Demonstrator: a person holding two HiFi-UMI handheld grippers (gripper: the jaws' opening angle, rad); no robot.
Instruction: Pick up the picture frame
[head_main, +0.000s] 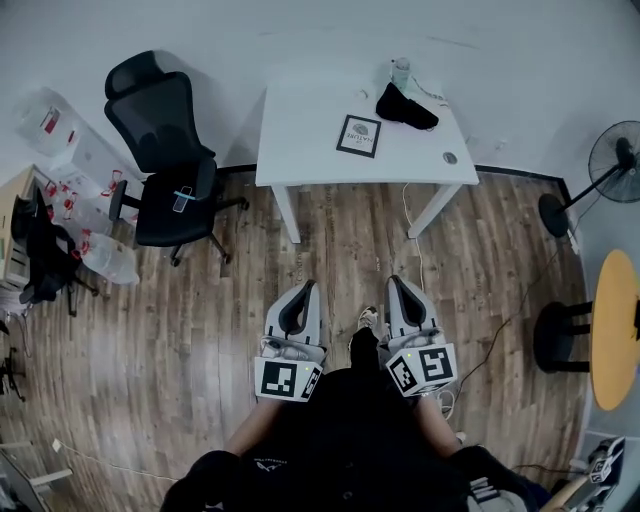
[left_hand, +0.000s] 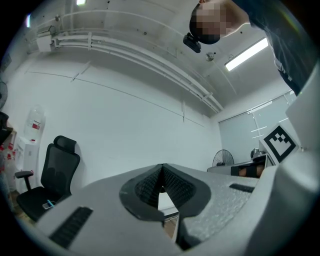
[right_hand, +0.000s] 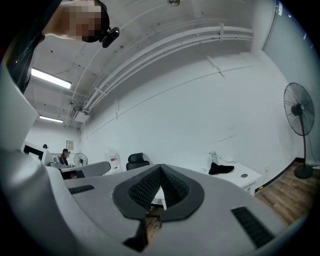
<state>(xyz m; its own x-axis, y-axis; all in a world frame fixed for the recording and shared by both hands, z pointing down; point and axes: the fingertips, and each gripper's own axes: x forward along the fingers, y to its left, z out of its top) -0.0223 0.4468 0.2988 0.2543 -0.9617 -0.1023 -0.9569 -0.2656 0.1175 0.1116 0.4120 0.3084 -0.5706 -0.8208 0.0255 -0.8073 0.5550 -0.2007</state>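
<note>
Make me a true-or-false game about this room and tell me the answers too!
1. The picture frame lies on the white table. True.
2. The left tool is holding the frame. False: its jaws are together with nothing between them, and it is well short of the table.
3. A black office chair stands left of the table. True.
4. The fan stands on the table. False: it stands on the floor, off to the right.
5. The right tool is wide open. False: its jaws are shut and empty.

picture frame (head_main: 359, 136) print: too small | round table (head_main: 614, 330): edge-cut
</note>
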